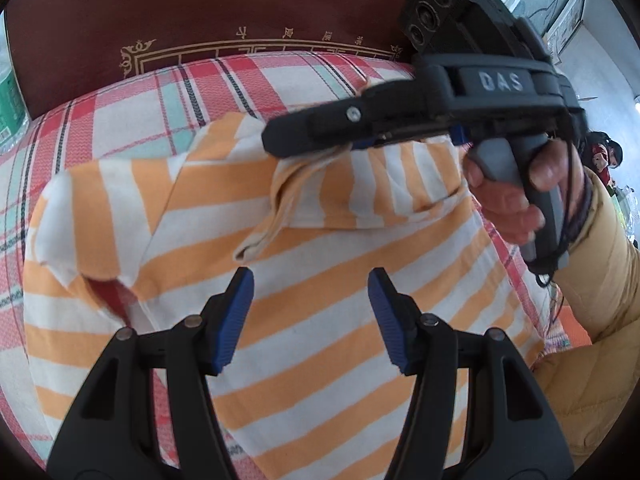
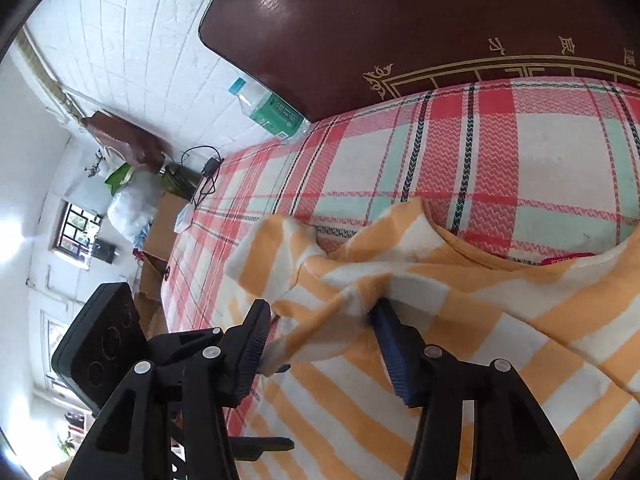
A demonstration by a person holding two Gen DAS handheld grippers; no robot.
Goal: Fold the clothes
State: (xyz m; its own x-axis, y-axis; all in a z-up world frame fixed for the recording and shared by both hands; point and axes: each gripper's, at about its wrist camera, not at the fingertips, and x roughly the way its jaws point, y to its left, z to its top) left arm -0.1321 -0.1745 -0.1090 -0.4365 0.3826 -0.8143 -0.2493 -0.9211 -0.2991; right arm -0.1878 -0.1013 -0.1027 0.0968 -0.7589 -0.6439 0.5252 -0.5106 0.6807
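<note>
Shirt (image 1: 320,280) lies flat on the plaid sheet (image 1: 132,112). My left gripper (image 1: 311,316) hovers over it, jaws spread, empty. My right gripper (image 2: 320,344) is spread too, sleeve (image 2: 340,304) bunched loose between its pads, unpinched.

Hidden and cut-off parts around the shirt (image 1: 320,248)

On the shirt, the right gripper (image 1: 280,136) covers a strip of fabric beneath it, and its pads are out of sight in the left wrist view. Beyond the shirt, the headboard (image 1: 200,12) runs off the top edge, its gold characters too small to read. Left of the shirt, the bottle (image 1: 10,96) is cut by the frame edge.
</note>
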